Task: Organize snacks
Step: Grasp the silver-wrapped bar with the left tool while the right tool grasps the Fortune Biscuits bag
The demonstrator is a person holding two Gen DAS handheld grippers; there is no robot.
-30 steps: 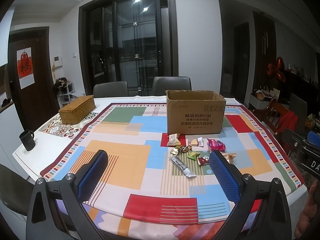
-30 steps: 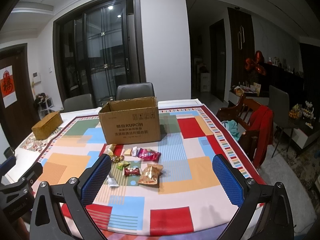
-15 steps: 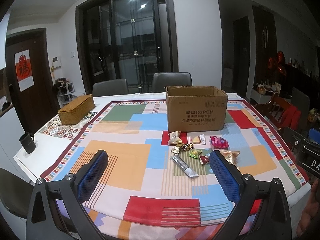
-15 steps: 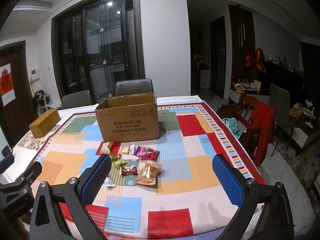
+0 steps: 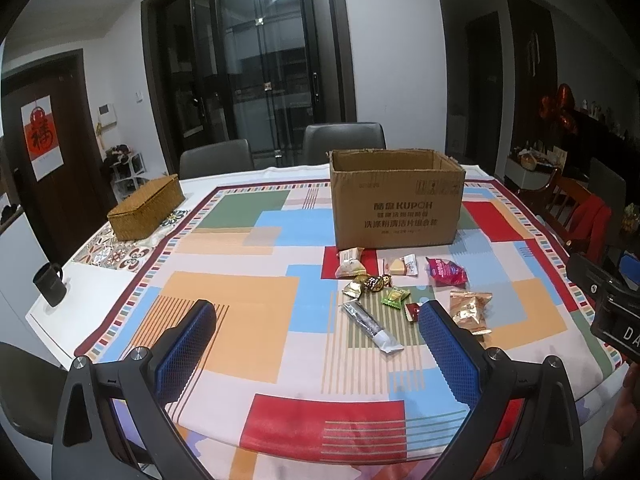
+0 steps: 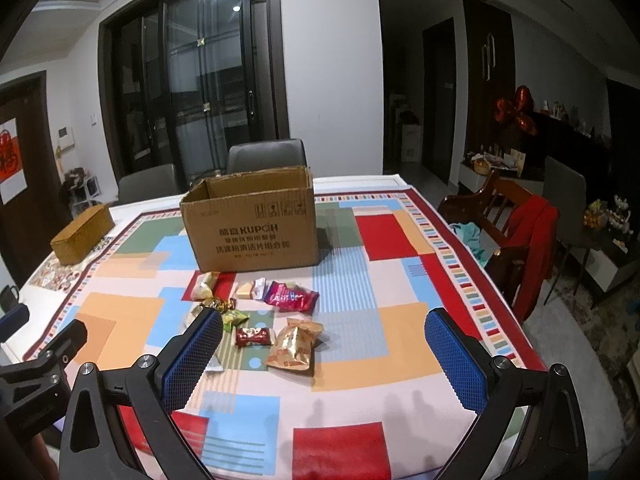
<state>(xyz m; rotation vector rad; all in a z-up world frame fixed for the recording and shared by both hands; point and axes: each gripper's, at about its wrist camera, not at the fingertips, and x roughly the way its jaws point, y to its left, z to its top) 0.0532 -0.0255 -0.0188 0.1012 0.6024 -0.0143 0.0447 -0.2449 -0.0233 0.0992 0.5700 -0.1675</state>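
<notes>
Left gripper (image 5: 316, 332) wide open, empty | right gripper (image 6: 324, 344) likewise | both nearer the snacks (image 6: 294, 344) than before | box (image 5: 396, 204) unmoved

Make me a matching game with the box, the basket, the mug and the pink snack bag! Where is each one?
Things:
1. box
2. basket
3. mug
4. pink bag

Places:
A. on the bare white table edge, off the cloth
B. on the cloth, just in front of the box
C. far left, on the patterned mat
D. middle of the cloth, behind the snacks

Pairs: 1-D, 2-C, 3-A, 4-B
</notes>
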